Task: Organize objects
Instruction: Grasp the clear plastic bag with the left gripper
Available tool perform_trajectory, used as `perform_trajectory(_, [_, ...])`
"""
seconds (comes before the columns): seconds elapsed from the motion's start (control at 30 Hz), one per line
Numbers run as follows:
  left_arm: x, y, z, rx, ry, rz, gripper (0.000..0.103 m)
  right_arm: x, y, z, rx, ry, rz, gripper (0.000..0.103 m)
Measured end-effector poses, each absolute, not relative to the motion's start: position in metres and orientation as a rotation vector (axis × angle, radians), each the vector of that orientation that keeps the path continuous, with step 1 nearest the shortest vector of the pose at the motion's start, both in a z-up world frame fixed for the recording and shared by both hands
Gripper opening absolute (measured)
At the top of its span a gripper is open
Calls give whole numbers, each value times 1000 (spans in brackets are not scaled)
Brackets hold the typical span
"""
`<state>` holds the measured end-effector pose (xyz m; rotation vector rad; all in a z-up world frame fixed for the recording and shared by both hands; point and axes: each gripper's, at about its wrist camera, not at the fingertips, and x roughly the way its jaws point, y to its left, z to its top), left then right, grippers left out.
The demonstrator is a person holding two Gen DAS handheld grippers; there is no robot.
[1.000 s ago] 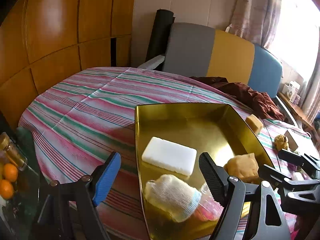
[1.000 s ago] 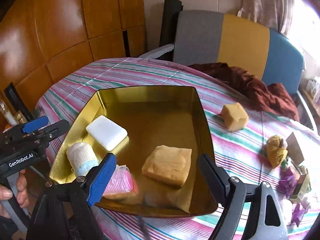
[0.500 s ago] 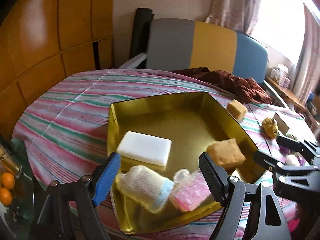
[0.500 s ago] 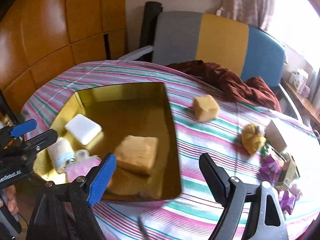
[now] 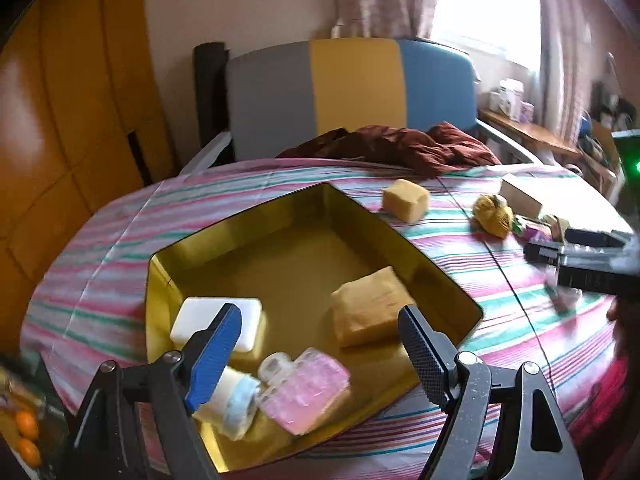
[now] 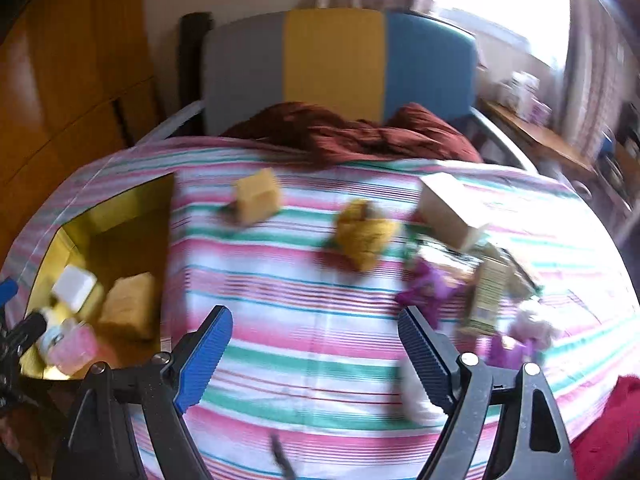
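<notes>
Inside gold tray [image 5: 436, 276]: white block [image 5: 200, 316], tan sponge [image 5: 368, 308], pink bottle [image 5: 308, 392]; both tongs spread, empty.

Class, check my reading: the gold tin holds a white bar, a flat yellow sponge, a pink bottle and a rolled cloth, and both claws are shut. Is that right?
Not quite. Both the left claw and right claw are open and empty, as each wrist view shows. The gold tin contents are as stated.
</notes>
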<state>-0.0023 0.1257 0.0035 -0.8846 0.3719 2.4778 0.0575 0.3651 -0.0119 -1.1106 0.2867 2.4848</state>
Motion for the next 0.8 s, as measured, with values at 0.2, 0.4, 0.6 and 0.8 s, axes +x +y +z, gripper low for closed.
perform_trajectory(0.2, [6,153,3,-863,434,2400,82,89,430,-4,-1025,426,2354,86])
perform_trajectory(0.4, [16,184,2,-838,476,2314,82,127,497,-3,-905,614,2196,87])
perform_trajectory(0.6, [25,219,-2,-825,511,2230,85,159,535,-15,-781,871,2101,86])
perform_trajectory(0.8, [33,259,-13,-838,536,2136,86,170,544,-16,-693,1001,2135,87])
